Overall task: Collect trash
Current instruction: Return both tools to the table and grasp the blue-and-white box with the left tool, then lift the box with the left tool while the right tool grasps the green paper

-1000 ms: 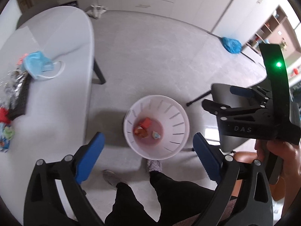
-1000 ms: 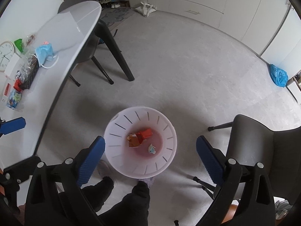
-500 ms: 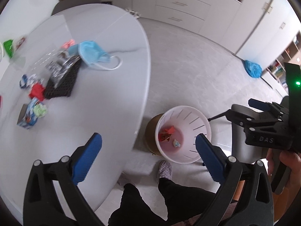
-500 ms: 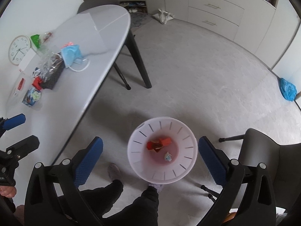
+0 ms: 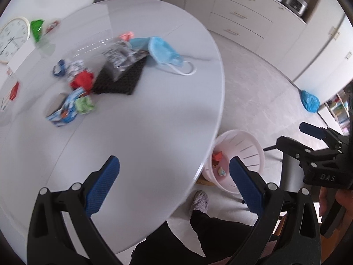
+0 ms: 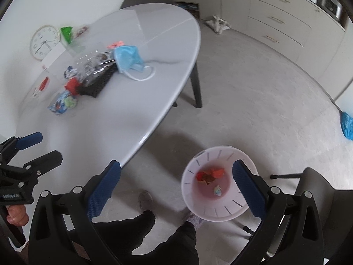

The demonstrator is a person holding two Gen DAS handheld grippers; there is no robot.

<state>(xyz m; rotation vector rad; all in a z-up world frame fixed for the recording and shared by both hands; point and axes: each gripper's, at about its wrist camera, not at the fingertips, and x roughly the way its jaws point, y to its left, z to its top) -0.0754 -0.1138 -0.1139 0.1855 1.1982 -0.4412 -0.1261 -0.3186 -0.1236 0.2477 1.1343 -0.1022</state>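
A white slotted trash bin [image 6: 218,183] stands on the floor beside the table, with red and orange scraps inside; it also shows in the left wrist view [image 5: 242,154]. On the white oval table [image 5: 143,121] lies trash: a blue face mask [image 5: 165,54], a clear crinkled wrapper [image 5: 119,57] on a black mat [image 5: 119,79], a red scrap [image 5: 82,80], a blue printed carton [image 5: 64,110] and a green scrap [image 5: 85,105]. My left gripper [image 5: 174,178] is open and empty over the table's near edge. My right gripper [image 6: 176,185] is open and empty above the floor by the bin.
A wall clock [image 5: 13,37], a green item [image 5: 37,28] and small cards lie at the table's far left. A grey chair [image 6: 317,198] stands right of the bin. A blue-headed mop [image 6: 346,123] lies on the floor at right. Cabinets line the far wall.
Both grippers have swung left from over the bin toward the table. The table trash is now nearer and more central; the bin has slid to the right in both views.
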